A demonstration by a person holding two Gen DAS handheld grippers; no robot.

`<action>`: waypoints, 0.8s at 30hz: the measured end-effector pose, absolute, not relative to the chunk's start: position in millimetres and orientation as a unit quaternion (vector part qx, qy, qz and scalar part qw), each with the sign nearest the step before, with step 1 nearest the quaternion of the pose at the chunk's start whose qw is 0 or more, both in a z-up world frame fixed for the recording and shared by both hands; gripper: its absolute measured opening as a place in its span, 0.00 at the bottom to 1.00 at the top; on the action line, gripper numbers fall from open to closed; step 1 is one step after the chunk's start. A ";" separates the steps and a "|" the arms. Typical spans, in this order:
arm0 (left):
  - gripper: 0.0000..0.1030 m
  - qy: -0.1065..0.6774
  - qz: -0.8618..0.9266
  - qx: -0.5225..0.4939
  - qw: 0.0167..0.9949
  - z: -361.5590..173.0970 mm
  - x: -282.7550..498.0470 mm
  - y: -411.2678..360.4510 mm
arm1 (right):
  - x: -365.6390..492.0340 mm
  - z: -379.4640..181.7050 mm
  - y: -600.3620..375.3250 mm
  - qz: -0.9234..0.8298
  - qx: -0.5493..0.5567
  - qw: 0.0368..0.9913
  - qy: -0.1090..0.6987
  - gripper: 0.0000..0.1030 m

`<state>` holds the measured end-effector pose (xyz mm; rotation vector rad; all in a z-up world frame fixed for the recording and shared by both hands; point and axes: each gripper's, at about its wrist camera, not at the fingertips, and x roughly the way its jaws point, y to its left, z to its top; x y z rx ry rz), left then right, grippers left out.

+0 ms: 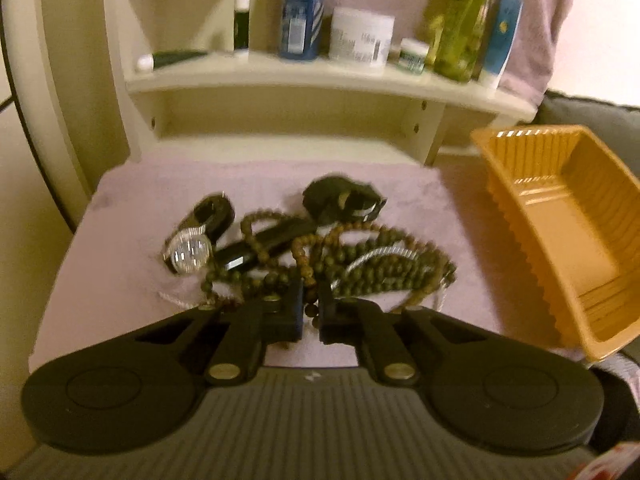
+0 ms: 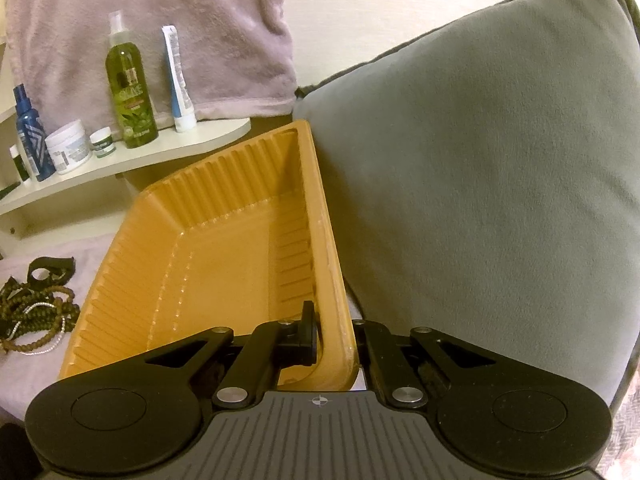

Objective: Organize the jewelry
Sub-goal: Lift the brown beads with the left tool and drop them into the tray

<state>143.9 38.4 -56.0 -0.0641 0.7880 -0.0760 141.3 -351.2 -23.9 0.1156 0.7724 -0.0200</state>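
We find the left gripper (image 1: 311,308) pinching a bead strand (image 1: 310,276) mid-towel (image 1: 120,280); the right gripper (image 2: 338,338) clamps the tilted orange tray's (image 2: 224,264) near wall.

A home — toiletries shelf (image 1: 320,76), grey cushion (image 2: 480,160), hanging towel (image 2: 160,20).

Two close wrist views, shared orange tray (image 1: 560,216).

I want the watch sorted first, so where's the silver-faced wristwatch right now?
In the left wrist view, the silver-faced wristwatch lies on the pink cloth at the left edge of the jewelry pile, beside the bead necklaces, ahead-left of the left gripper.
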 end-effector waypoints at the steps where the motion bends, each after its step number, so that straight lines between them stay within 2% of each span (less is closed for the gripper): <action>1: 0.05 0.379 -0.042 -0.030 0.924 -49.8 144.3 38.8 | 141.2 -23.5 -351.2 -0.009 0.056 0.925 0.375 0.04; 14: 0.05 0.316 -0.103 0.015 0.943 40.9 179.7 34.0 | 139.1 -24.0 -349.7 -0.011 0.055 0.928 0.368 0.04; 24: 0.05 0.281 -0.142 0.049 0.948 89.7 194.9 2.6 | 136.6 -20.6 -346.2 -0.013 0.053 0.931 0.361 0.04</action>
